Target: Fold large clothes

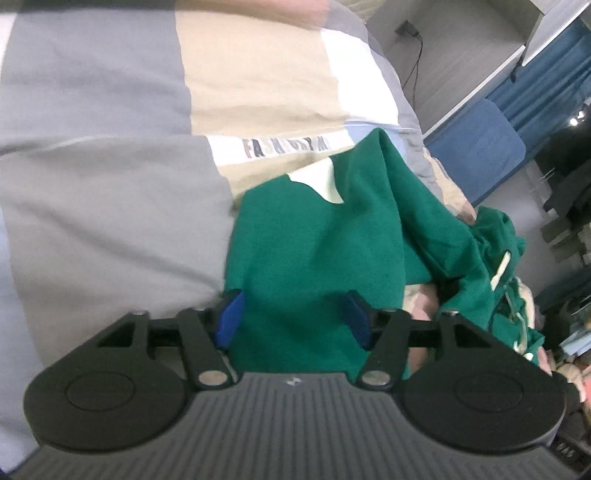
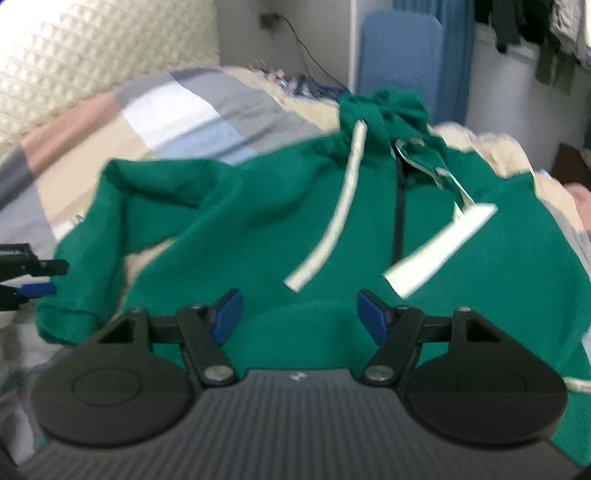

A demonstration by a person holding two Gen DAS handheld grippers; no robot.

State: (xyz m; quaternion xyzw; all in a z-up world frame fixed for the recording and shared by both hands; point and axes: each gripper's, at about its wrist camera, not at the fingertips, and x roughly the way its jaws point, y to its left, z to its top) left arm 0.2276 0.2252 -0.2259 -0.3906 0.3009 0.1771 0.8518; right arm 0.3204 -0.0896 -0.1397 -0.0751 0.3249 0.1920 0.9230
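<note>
A green hoodie (image 2: 295, 206) with white drawstrings (image 2: 332, 218) lies spread on a patchwork bed cover (image 2: 177, 110), hood at the far end. My right gripper (image 2: 299, 314) is open just above its lower hem, nothing between the blue pads. My left gripper (image 1: 293, 314) is open, with green sleeve fabric (image 1: 314, 240) lying between its blue fingers (image 1: 229, 317). The left gripper also shows in the right wrist view (image 2: 40, 277), at the sleeve's cuff on the left.
The bed cover (image 1: 110, 184) has grey, beige and white patches. A quilted headboard (image 2: 92, 55) stands at the back left. A blue chair (image 2: 399, 51) and white wall with a cable are behind. Dark clothes (image 2: 535, 33) hang at the right.
</note>
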